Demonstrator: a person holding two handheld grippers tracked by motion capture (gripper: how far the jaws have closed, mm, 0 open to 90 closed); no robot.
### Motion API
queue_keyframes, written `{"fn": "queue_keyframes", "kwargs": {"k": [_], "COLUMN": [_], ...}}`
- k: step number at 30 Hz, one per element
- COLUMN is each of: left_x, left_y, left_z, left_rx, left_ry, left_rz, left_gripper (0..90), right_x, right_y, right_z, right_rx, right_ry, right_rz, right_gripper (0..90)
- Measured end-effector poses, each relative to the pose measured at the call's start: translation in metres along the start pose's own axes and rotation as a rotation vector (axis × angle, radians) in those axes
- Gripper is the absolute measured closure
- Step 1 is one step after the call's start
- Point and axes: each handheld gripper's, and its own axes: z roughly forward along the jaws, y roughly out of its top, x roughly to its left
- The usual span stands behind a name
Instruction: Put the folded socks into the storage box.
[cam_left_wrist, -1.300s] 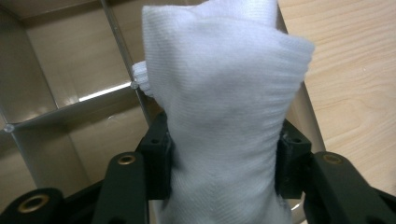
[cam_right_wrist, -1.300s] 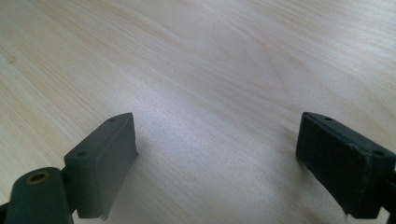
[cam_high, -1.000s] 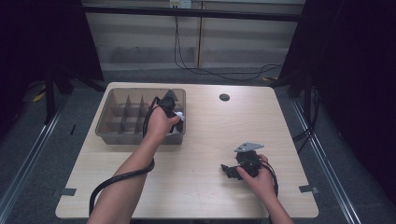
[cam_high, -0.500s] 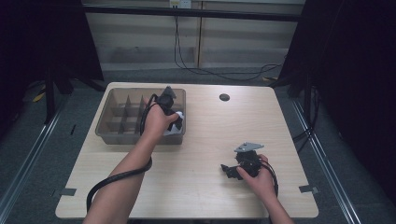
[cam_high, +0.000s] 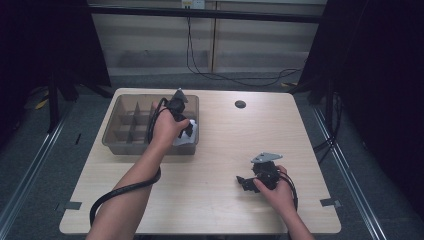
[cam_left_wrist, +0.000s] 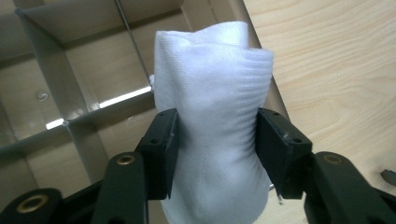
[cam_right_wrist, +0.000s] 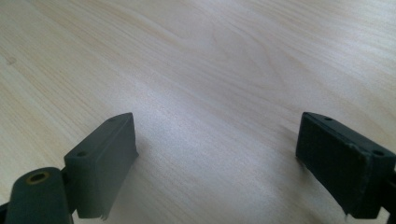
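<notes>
My left gripper (cam_left_wrist: 217, 140) is clamped on a white cloth (cam_left_wrist: 215, 116), its two black jaws pressing the fabric in from both sides so it bunches and rises between them. In the high view I see that gripper (cam_high: 187, 131) held over the right end of the brown divided tray (cam_high: 120, 145), with the cloth (cam_high: 187, 140) showing white at the near right corner; I cannot tell whether it touches the tray floor. My right gripper (cam_right_wrist: 219, 163) rests low over the bare wooden table (cam_right_wrist: 210, 60) with its jaws spread wide and nothing between them. From above it (cam_high: 245, 182) sits well apart from the tray, near the table's front right. A small dark disc (cam_high: 240, 104) lies near the far edge.
</notes>
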Motion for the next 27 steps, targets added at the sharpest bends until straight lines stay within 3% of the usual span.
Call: {"fn": "queue_keyframes", "kwargs": {"k": [10,16,27], "left_x": [0.000,0.002,0.004], "left_y": [-0.001,-0.002,0.000], "left_z": [0.019,0.015,-0.006], "left_rx": [0.031,0.022,0.008], "left_ry": [-0.016,-0.031,-0.019], "left_rz": [-0.014,-0.026,-0.018], "left_gripper": [58.1,55.3,49.8], "right_x": [0.000,0.000,0.000], "right_y": [0.000,0.000,0.000], "right_z": [0.000,0.001,0.001], "right_rx": [-0.002,-0.004,-0.006], "right_ry": [0.003,0.003,0.001], "right_rz": [-0.003,-0.005,-0.003], "right_gripper": [11.9,11.9,11.8]}}
